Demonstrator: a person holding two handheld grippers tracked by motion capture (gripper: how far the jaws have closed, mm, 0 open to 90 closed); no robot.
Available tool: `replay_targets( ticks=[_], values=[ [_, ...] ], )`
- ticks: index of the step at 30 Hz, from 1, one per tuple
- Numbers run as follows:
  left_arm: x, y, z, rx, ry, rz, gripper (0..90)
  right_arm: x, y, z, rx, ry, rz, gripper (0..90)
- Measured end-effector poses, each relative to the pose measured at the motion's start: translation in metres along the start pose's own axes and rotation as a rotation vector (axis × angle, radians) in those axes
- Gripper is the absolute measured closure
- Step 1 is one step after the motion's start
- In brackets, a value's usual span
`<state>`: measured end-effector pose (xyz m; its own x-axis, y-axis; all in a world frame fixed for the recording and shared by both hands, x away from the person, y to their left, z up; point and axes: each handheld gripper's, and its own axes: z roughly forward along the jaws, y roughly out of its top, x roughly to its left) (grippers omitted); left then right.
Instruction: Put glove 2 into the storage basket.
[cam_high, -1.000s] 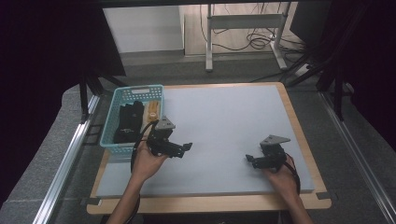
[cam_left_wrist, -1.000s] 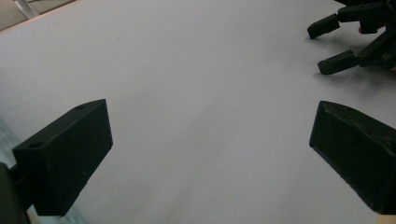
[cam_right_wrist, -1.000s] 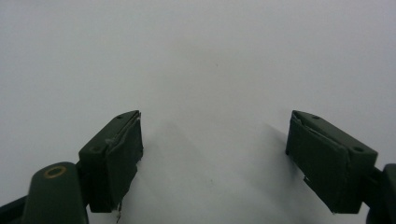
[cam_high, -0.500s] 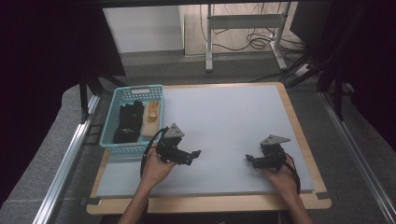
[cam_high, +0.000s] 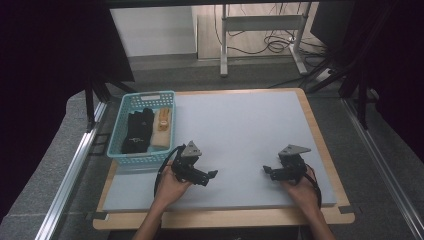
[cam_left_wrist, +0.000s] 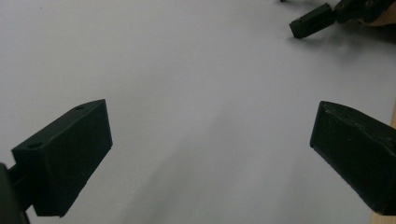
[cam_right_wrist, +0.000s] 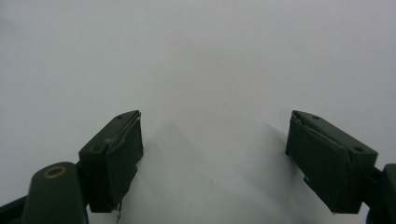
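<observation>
Jaws stand wide and empty on both my left tool and right tool, low over the grey tabletop, basket far left.

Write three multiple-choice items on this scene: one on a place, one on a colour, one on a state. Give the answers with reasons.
1. Where is the basket?
A. left edge of the table
B. right edge
C. table centre

2. What colour is the basket?
A. red
B. turquoise
C. yellow

3. How is the left gripper?
A. shut on a glove
B. open, holding nothing
C. shut, holding nothing

Answers: 1 A, it sits at the left of the high view. 2 B, its plastic lattice is turquoise. 3 B, its jaws stand wide apart over the bare mat.
</observation>
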<state>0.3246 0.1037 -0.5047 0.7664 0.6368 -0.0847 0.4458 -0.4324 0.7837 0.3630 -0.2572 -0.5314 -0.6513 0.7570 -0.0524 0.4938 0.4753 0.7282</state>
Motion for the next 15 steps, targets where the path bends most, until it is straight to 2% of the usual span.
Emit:
replay_targets(
  ticks=[15],
  values=[
    [0.002,-0.03,0.012,0.055,0.018,-0.018,0.0,0.0,0.0,0.0,0.0,-0.001,0.0,18.2]
  ],
)
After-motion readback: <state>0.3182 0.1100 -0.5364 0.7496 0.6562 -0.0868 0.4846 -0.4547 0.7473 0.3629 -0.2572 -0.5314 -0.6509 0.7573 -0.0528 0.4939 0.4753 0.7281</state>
